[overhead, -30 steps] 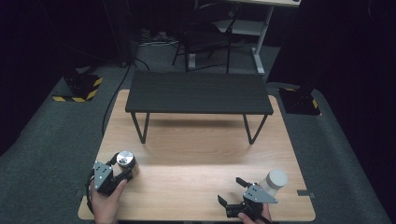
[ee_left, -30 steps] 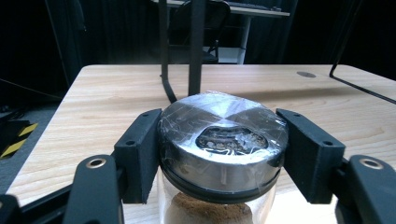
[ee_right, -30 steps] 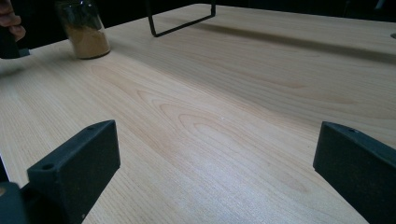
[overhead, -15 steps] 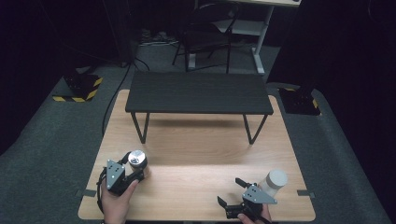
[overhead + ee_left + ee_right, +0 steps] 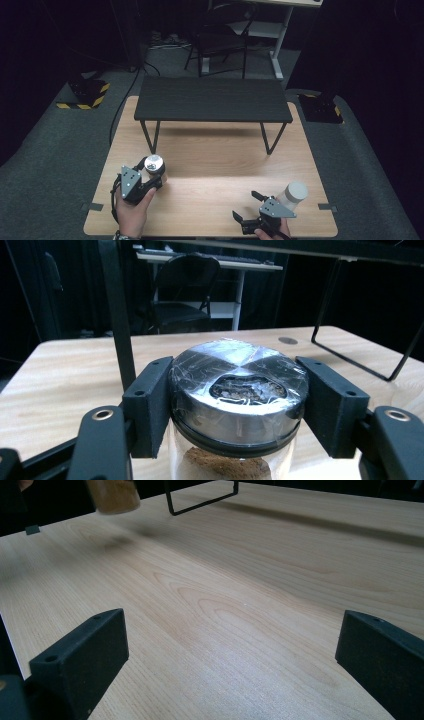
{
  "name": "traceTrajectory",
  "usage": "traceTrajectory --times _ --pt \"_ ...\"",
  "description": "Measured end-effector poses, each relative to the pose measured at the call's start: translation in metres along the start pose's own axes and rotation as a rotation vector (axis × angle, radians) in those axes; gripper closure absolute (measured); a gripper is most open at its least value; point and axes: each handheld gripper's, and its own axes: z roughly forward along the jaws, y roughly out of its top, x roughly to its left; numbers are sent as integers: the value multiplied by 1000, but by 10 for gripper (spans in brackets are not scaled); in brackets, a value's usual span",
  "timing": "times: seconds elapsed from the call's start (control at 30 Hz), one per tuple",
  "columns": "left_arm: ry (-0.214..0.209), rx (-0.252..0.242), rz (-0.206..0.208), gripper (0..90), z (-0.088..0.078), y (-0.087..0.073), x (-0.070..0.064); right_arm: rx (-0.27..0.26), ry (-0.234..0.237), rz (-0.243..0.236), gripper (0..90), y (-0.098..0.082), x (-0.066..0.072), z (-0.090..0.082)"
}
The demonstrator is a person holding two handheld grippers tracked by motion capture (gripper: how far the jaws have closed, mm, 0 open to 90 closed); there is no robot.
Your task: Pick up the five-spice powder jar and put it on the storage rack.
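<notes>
Moved since the earlier frame: left gripper (image 5: 150,176) with its spice jar (image 5: 154,165), now farther in over the wooden table (image 5: 215,160), toward the black shelf's leg (image 5: 149,136). Jaws clamped on the jar's metal lid (image 5: 239,385), wrapped in clear film; brown powder visible under it. Jar held clear of the tabletop. Right gripper (image 5: 249,207) unmoved at the near edge, jaws spread wide, gripping nothing; white-capped jar (image 5: 292,195) just beside it.

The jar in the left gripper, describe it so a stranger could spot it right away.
On the wooden table, in front of the low black shelf's left leg, the left gripper clamps a glass jar. It has a shiny metal lid and brown powder inside, unlike the white-capped container by the right gripper.
</notes>
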Motion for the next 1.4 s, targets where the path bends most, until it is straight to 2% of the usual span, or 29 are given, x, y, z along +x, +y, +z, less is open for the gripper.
traceTrajectory --times 0.37,0.47,0.7,0.77,0.83,0.97,1.3,1.4 --pt "8 -6 27 347 16 38 -9 3 3 -2 0 0 0 0" --pt "8 -1 44 347 23 56 -14 1 4 -1 0 0 0 0" --pt "13 -6 57 347 30 83 -20 0 5 -2 0 0 0 0" --pt "20 -6 67 347 33 97 -22 0 5 -2 0 0 0 0" --pt "21 -6 66 347 34 101 -22 -1 5 -2 0 0 0 0" --pt "22 -12 66 347 40 122 -22 0 7 -1 0 0 -1 0" --pt "23 -43 63 347 49 153 -25 -2 8 2 0 0 -1 0" --pt "24 -47 63 347 51 158 -25 -2 8 2 0 0 -1 0"
